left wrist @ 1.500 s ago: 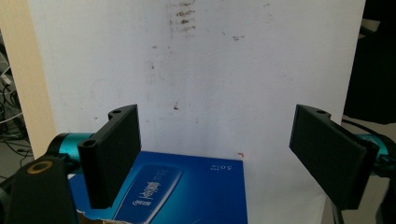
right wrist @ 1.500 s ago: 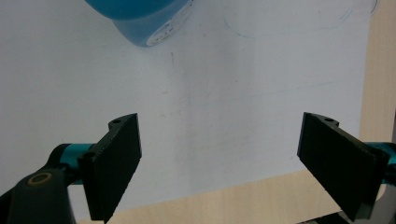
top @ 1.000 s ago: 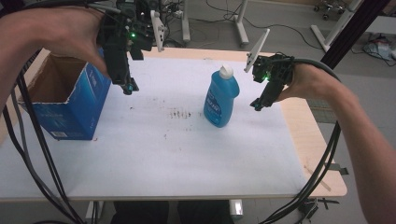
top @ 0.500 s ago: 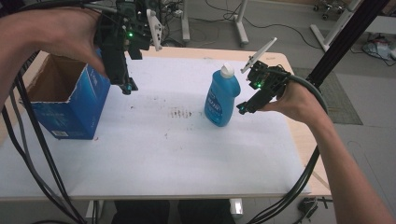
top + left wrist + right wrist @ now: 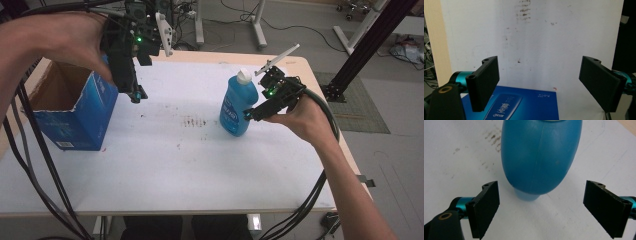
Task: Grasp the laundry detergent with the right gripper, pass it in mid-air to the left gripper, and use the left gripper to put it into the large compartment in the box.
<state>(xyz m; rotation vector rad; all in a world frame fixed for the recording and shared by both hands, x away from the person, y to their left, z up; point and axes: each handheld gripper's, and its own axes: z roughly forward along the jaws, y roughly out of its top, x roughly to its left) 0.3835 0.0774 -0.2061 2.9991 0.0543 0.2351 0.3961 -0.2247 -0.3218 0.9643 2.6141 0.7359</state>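
A blue dish-soap bottle (image 5: 238,104) with a white cap stands upright on the white table (image 5: 200,160), right of centre. My right gripper (image 5: 248,115) is open beside the bottle's right side, low near its base. In the right gripper view the bottle (image 5: 541,157) sits just ahead of the wide-apart jaws, not between them. My left gripper (image 5: 137,95) hangs open above the table's left part, pointing down next to the blue cardboard box (image 5: 75,112). In the left gripper view the box's printed side (image 5: 521,105) lies below the spread jaws, with nothing held.
The blue box is open at the top and stands at the table's left edge. Dark smudges (image 5: 194,121) mark the tabletop centre. Black cables (image 5: 30,165) trail down the left side and from the right hand. A black stand (image 5: 360,45) rises right of the table.
My right gripper has moved left and down, closer to the bottle's side. The left gripper, the bottle and the box have stayed where they were.
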